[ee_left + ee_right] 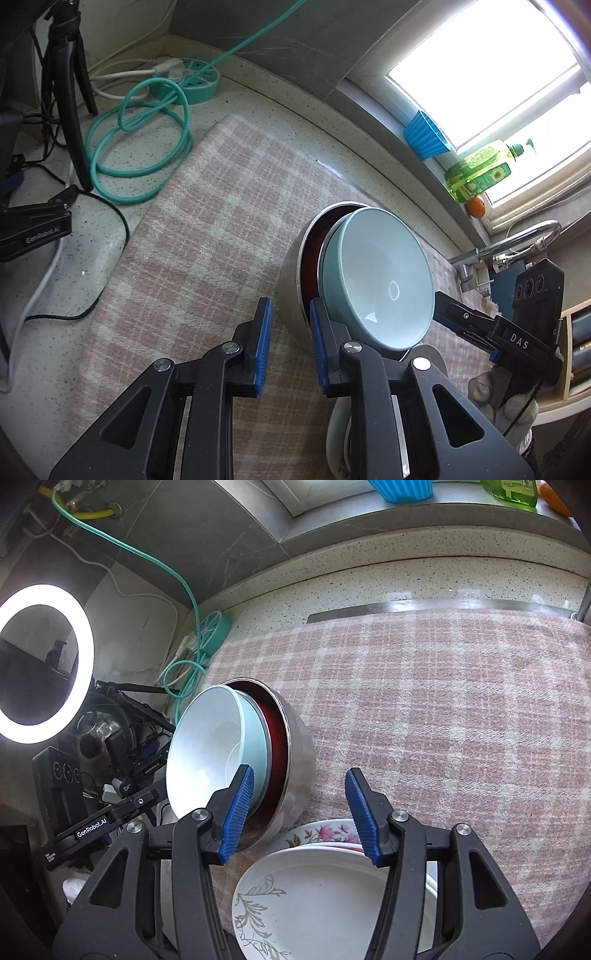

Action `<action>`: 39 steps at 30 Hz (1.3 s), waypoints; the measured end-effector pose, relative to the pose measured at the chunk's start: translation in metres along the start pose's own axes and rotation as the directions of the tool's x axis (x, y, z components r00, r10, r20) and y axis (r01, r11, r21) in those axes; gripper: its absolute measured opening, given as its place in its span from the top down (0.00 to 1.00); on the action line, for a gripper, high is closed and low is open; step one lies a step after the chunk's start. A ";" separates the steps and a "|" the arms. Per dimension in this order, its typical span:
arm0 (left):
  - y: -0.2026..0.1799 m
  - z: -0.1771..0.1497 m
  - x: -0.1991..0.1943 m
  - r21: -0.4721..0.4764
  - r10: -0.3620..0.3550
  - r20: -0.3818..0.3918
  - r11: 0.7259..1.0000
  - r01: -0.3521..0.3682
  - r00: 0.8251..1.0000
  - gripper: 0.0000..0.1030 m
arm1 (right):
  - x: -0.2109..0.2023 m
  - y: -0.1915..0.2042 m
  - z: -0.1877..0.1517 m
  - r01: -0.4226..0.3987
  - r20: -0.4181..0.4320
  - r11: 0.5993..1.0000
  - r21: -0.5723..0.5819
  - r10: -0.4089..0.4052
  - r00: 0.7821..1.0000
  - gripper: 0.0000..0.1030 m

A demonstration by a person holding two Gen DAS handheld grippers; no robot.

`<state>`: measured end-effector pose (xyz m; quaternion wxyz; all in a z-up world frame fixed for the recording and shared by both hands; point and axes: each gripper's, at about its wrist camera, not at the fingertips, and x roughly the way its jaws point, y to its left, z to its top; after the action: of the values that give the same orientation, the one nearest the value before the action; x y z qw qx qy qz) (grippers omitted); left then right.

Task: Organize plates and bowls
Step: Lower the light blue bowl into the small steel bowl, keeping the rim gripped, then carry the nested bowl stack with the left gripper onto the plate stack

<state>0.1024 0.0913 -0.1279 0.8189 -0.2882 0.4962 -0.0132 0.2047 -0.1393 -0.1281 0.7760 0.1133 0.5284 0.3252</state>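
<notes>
While the nested stack of a pale blue ceramic bowl [380, 280] inside a steel bowl with red lining [291, 746] stands tipped on edge on the pink checked cloth [443, 709], I see my left gripper [290, 341] released, one finger at the steel rim, and my right gripper [299, 812] released around nothing. Unheld, the stack could roll or drop onto the flowered white plates [325, 890] just beside it.
</notes>
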 end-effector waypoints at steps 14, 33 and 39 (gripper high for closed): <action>0.000 0.004 0.009 0.004 0.010 -0.004 1.000 -0.010 1.000 0.82 | 0.010 0.004 0.004 0.022 -0.017 0.999 -0.030 -0.022 1.000 0.72; -0.012 0.003 0.021 0.080 0.036 -0.018 0.996 -0.035 0.999 0.91 | 0.021 0.016 0.002 0.053 -0.037 0.995 -0.084 -0.056 0.998 0.87; -0.014 0.000 0.014 0.094 0.048 -0.001 0.994 -0.048 0.999 0.91 | 0.020 0.017 -0.001 0.052 -0.033 0.994 -0.095 -0.055 0.998 0.87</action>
<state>0.1136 0.0753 -0.1326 0.8309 -0.2374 0.5030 -0.0173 0.2021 -0.1146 -0.1345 0.7793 0.0565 0.5292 0.3308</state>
